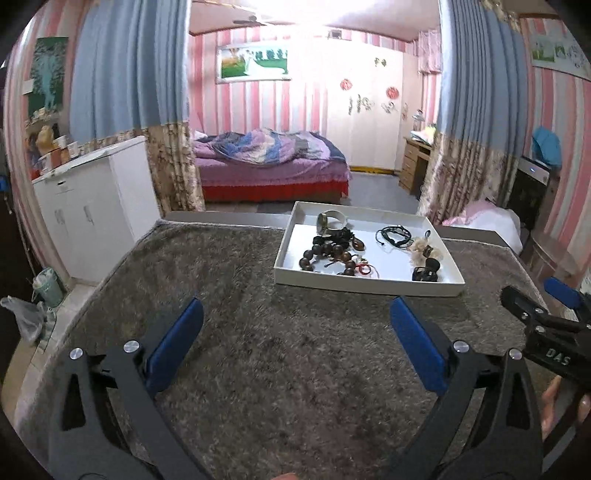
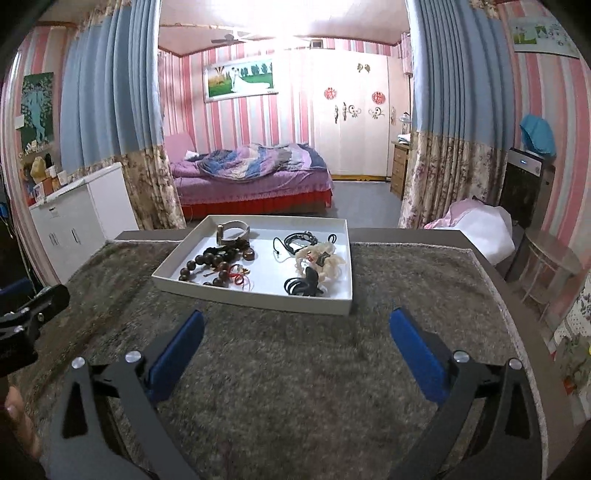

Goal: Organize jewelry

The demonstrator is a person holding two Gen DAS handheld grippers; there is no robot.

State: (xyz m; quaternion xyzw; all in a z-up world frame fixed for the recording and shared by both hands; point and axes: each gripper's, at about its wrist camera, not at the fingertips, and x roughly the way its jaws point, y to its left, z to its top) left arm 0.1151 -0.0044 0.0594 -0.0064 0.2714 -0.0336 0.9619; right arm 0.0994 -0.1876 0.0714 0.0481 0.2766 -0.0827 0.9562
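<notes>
Jewelry (image 1: 334, 249) lies gathered inside the white tray (image 1: 369, 286) on the grey rug (image 1: 258, 369); nothing lies loose outside it, which fits either a sorted or an unsorted lot. Left gripper (image 1: 295, 339) hovers short of the tray, fingers spread wide, empty.

Right gripper (image 2: 295, 343) hovers likewise short of the tray (image 2: 255, 301), fingers wide apart, holding nothing; beads (image 2: 210, 264) sit tangled at its left.

A big white glare on the ceiling (image 1: 295, 22) washes out the far wall; edges bend round, with dark corners
</notes>
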